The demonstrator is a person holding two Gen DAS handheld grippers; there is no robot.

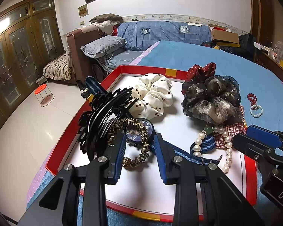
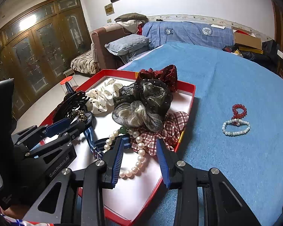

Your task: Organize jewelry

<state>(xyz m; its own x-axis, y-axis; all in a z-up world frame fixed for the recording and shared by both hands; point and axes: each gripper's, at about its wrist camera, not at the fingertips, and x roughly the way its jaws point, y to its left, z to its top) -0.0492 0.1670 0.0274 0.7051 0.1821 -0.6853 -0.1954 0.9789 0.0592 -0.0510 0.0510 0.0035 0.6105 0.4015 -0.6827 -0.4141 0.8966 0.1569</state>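
A red-rimmed tray [image 1: 152, 69] with a white floor lies on the blue bed. In it are a blue watch [image 1: 139, 131] with a leopard scrunchie [image 1: 141, 146] over it, a black hair claw [image 1: 103, 116], a white dotted scrunchie [image 1: 152, 96], a grey organza scrunchie [image 1: 211, 98], a red plaid scrunchie [image 2: 166, 130] and a pearl necklace [image 2: 139, 156]. My left gripper [image 1: 140, 141] is open, its fingers either side of the watch and leopard scrunchie. My right gripper [image 2: 139, 146] is open over the pearl necklace. A red bead bracelet [image 2: 239, 111] and a white bead bracelet [image 2: 235, 128] lie on the bed outside the tray.
The blue blanket [image 2: 235, 75] spreads to the right of the tray. A dark red dotted scrunchie [image 2: 164, 75] hangs over the tray's far rim. Pillows [image 1: 103, 46] and a sofa [image 1: 79, 43] stand at the back, boxes [image 1: 224, 34] at far right, and an orange stool [image 1: 42, 93] on the floor.
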